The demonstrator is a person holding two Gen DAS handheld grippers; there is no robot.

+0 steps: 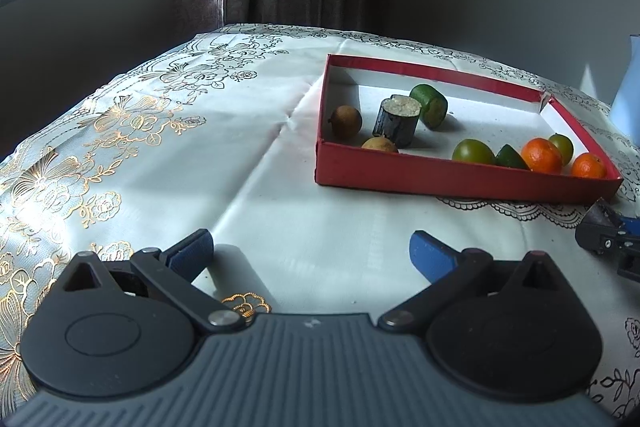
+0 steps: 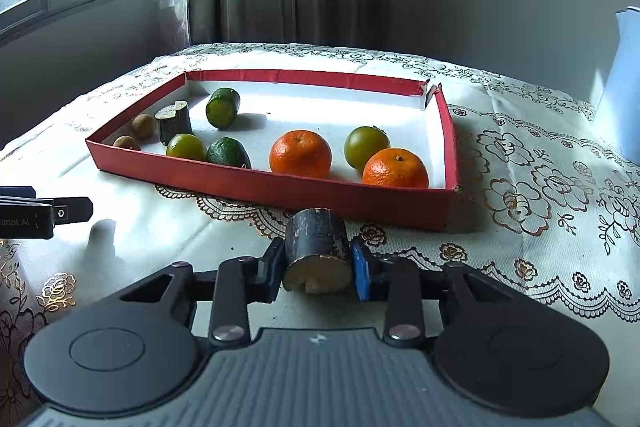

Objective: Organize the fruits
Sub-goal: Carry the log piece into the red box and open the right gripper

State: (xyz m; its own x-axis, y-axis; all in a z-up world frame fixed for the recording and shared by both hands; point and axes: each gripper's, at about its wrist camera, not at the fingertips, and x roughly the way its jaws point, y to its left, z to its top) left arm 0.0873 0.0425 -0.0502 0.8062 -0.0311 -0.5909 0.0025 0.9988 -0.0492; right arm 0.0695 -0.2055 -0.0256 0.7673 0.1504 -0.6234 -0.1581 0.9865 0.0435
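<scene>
A red tray [image 2: 280, 183] [image 1: 440, 179] sits on the tablecloth. In it lie two oranges [image 2: 301, 153], green citrus fruits [image 2: 366, 147], a cut green piece [image 2: 223, 107], a dark cut stalk piece [image 1: 397, 120] and two small brown fruits [image 1: 346, 121]. My right gripper [image 2: 318, 265] is shut on a second dark stalk piece [image 2: 318, 251], in front of the tray's near wall. My left gripper [image 1: 312, 251] is open and empty, over bare cloth to the left front of the tray. The right gripper's tip also shows in the left wrist view [image 1: 608, 235].
The table wears a white cloth with gold and black flower print [image 1: 100, 155]. A pale blue-white object [image 2: 624, 67] stands at the far right. A window and curtains are behind the table. The left gripper's body shows at the left edge of the right wrist view [image 2: 40, 213].
</scene>
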